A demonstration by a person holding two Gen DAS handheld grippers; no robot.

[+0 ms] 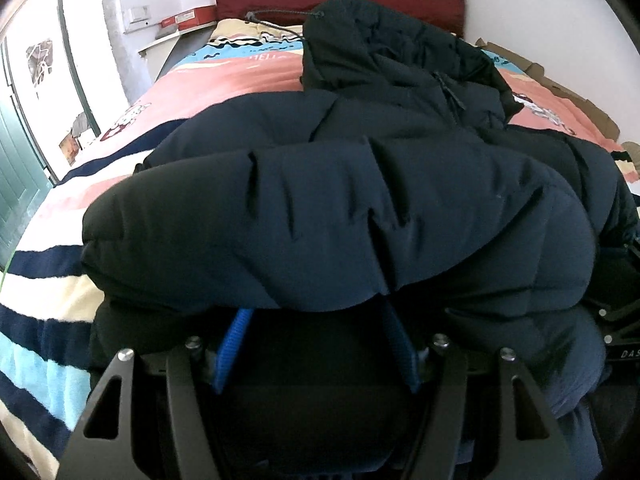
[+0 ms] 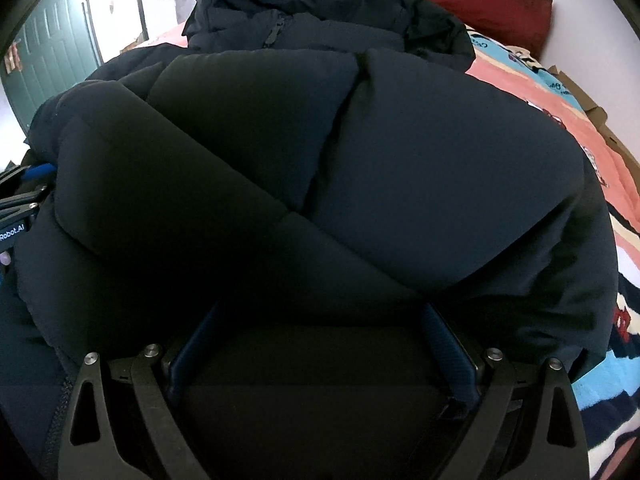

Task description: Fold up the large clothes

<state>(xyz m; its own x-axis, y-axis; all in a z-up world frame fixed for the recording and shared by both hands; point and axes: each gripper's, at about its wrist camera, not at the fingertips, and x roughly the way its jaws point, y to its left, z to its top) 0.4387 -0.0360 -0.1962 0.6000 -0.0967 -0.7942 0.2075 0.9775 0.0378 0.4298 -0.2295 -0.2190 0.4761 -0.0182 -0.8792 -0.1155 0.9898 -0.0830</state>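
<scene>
Both hand-held grippers, left (image 1: 316,312) and right (image 2: 320,308), stand spread under the jacket's (image 1: 340,216) near fold (fingertips hidden) on the bed (image 1: 52,300); grip unclear.

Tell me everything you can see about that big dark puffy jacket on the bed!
The jacket is a dark navy, padded coat with smooth, slightly shiny fabric and stitched puffy sections. It lies on the striped, colourful blanket, its near part rolled over into a thick bulge. Farther back lie its hood, a closed zip and a thin drawstring. Both tongs, left and right, reach under the bulge, fingertips hidden by fabric.
</scene>
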